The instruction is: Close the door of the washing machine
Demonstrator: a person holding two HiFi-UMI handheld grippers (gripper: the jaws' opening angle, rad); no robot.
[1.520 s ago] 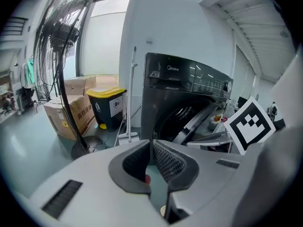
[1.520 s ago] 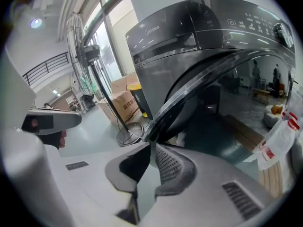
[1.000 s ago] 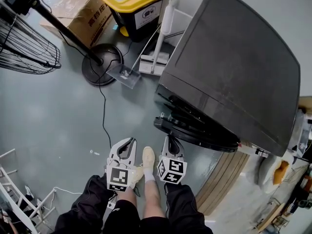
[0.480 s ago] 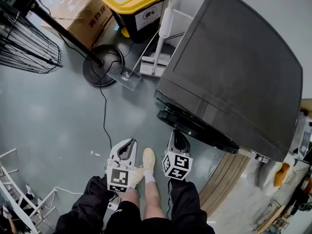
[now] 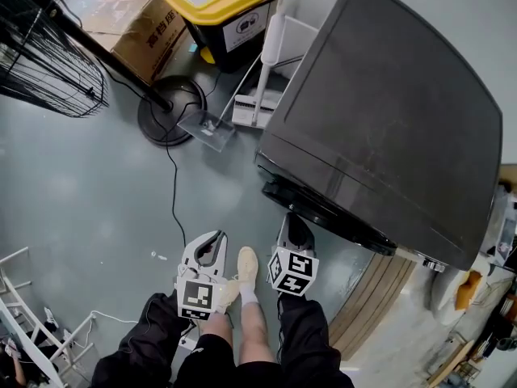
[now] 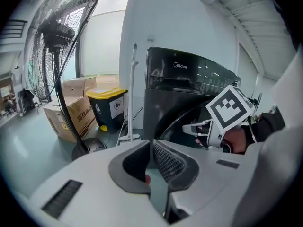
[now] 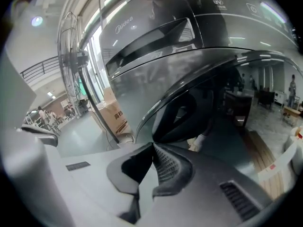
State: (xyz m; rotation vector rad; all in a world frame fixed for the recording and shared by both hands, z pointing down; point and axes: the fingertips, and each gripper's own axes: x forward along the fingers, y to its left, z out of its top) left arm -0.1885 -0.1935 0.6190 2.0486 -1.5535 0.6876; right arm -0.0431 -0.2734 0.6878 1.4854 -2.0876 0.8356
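The dark grey washing machine (image 5: 388,111) fills the right of the head view. Its round door (image 5: 323,210) lies almost flat against the front, with only a thin black rim standing out. My right gripper (image 5: 294,226) is shut and empty, its tips right at the door's lower edge. In the right gripper view the door's dark glass (image 7: 189,109) looms just beyond the closed tips of that right gripper (image 7: 152,145). My left gripper (image 5: 208,245) hangs over the floor left of the machine, shut with nothing held. The left gripper view shows the left gripper (image 6: 151,142) and the door (image 6: 182,122).
A fan on a round base (image 5: 168,107) with a trailing cable (image 5: 171,196) stands to the left. A yellow-lidded bin (image 5: 230,6), a cardboard box (image 5: 137,31) and a broom with dustpan (image 5: 257,95) are behind. The person's shoe (image 5: 245,267) is between the grippers. A wooden panel (image 5: 371,297) flanks the machine.
The door has swung from ajar to nearly flat against the machine's front. My right gripper followed it toward the machine. The left gripper has stayed put.
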